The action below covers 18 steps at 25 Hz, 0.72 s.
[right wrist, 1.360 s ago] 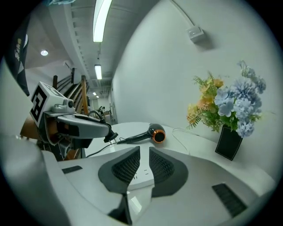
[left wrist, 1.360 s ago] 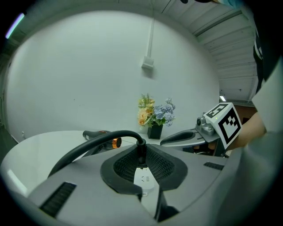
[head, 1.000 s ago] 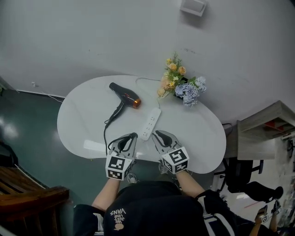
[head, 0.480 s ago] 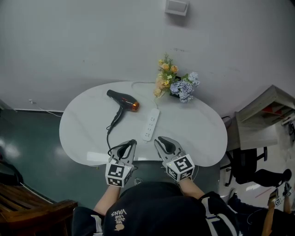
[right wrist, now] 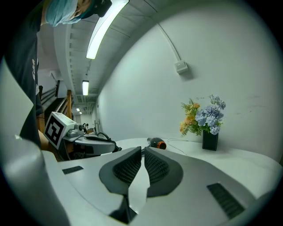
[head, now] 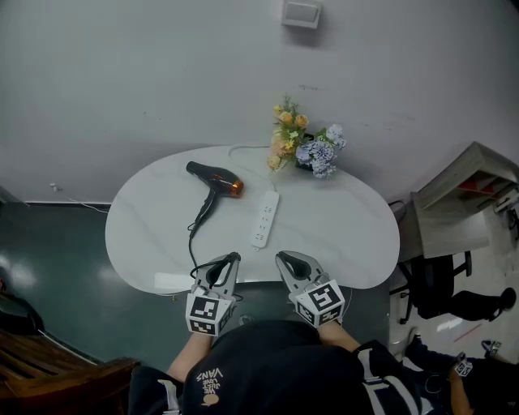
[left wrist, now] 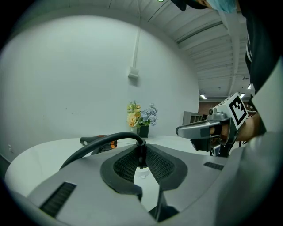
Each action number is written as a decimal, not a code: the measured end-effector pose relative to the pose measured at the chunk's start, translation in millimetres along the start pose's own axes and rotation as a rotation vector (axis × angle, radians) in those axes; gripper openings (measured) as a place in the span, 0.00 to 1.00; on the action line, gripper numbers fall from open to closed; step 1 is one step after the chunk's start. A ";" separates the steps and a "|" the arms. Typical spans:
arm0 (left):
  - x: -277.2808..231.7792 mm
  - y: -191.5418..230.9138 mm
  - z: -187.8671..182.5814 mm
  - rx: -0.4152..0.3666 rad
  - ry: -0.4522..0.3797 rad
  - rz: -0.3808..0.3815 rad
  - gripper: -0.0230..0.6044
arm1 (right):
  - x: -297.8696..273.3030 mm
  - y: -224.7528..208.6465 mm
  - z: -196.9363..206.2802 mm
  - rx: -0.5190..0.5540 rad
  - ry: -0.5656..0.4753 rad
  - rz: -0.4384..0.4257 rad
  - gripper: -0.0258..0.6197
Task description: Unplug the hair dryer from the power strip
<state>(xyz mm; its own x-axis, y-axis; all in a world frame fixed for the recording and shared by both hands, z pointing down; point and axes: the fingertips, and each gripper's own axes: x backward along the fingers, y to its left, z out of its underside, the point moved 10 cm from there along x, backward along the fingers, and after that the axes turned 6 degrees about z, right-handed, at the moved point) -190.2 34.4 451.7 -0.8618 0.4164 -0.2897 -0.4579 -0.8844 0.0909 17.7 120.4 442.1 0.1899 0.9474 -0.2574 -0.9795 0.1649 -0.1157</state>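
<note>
A black hair dryer (head: 212, 178) with an orange nozzle lies on the white oval table (head: 349, 235), left of the white power strip (head: 263, 219). Its black cord (head: 193, 243) runs toward me and curves into my left gripper (head: 233, 258), which is shut on the cord's plug end (left wrist: 140, 148), clear of the strip. The left gripper view shows the cord arching into the pads, with the dryer (left wrist: 98, 141) behind. My right gripper (head: 280, 257) is beside it at the table's near edge, shut with nothing between its pads (right wrist: 152, 165). The dryer (right wrist: 157, 143) also shows in the right gripper view.
A dark vase of yellow and blue flowers (head: 306, 150) stands at the table's back edge. The strip's white lead (head: 243, 147) curls behind it. A shelf unit (head: 462, 211) and a black chair (head: 430, 292) stand to the right. A small wall box (head: 300, 12) hangs above.
Both grippers have drawn back from the near end of the power strip to the table's near edge. The cord's end has come along in the left gripper.
</note>
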 end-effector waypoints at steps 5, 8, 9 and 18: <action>4.1 -4.3 2.3 0.003 -0.003 -0.003 0.13 | 3.0 2.6 5.3 -0.003 0.022 -0.004 0.11; 4.7 -6.9 5.2 0.004 -0.001 -0.002 0.13 | 3.4 2.1 7.9 0.005 0.040 -0.001 0.11; 5.1 -7.6 6.1 0.006 0.000 -0.002 0.13 | 3.5 2.0 8.7 0.004 0.043 0.000 0.11; 5.7 -8.9 7.1 0.015 -0.002 -0.005 0.13 | 4.5 -0.7 11.3 -0.016 0.045 0.014 0.11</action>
<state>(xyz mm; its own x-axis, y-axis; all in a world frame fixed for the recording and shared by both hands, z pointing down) -192.6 46.2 456.0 -0.8599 0.4214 -0.2882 -0.4656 -0.8789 0.1039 18.5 127.6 451.8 0.1793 0.9364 -0.3017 -0.9809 0.1469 -0.1272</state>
